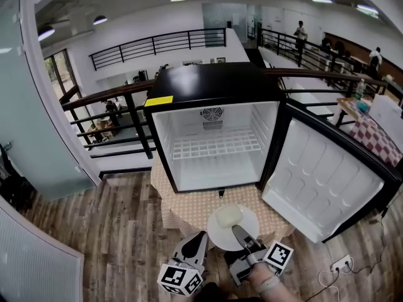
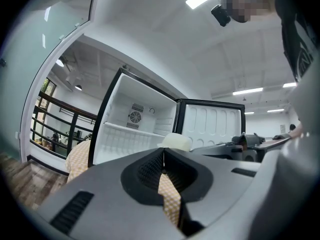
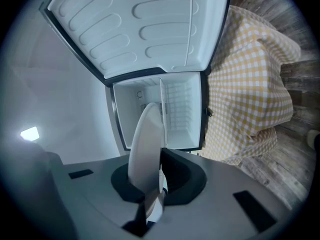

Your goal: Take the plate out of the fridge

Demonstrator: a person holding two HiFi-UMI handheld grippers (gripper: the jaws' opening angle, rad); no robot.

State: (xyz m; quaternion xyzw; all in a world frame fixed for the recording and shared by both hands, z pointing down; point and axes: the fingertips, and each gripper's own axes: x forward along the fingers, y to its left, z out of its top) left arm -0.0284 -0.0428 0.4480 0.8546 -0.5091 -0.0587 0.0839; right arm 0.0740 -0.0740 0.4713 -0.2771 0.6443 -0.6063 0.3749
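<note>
A white plate [image 1: 221,231] carrying a pale round lump of food [image 1: 230,216] hangs level just in front of the open black fridge [image 1: 214,80], over the front of the checked tablecloth [image 1: 182,209]. My right gripper [image 1: 238,231] is shut on the plate's near rim. In the right gripper view the plate [image 3: 146,144] stands edge-on between the jaws, with the fridge's white inside [image 3: 175,114] behind it. My left gripper [image 1: 203,235] floats just left of the plate, shut and holding nothing; its own view shows the fingertips meeting [image 2: 163,156] and the food [image 2: 175,141] beyond them.
The fridge door [image 1: 321,181] is swung wide to the right. A wire shelf [image 1: 217,145] inside is bare. A power strip and cable [image 1: 340,263] lie on the wood floor at right. A black railing [image 1: 126,115] runs behind, and a red-checked table [image 1: 378,137] stands far right.
</note>
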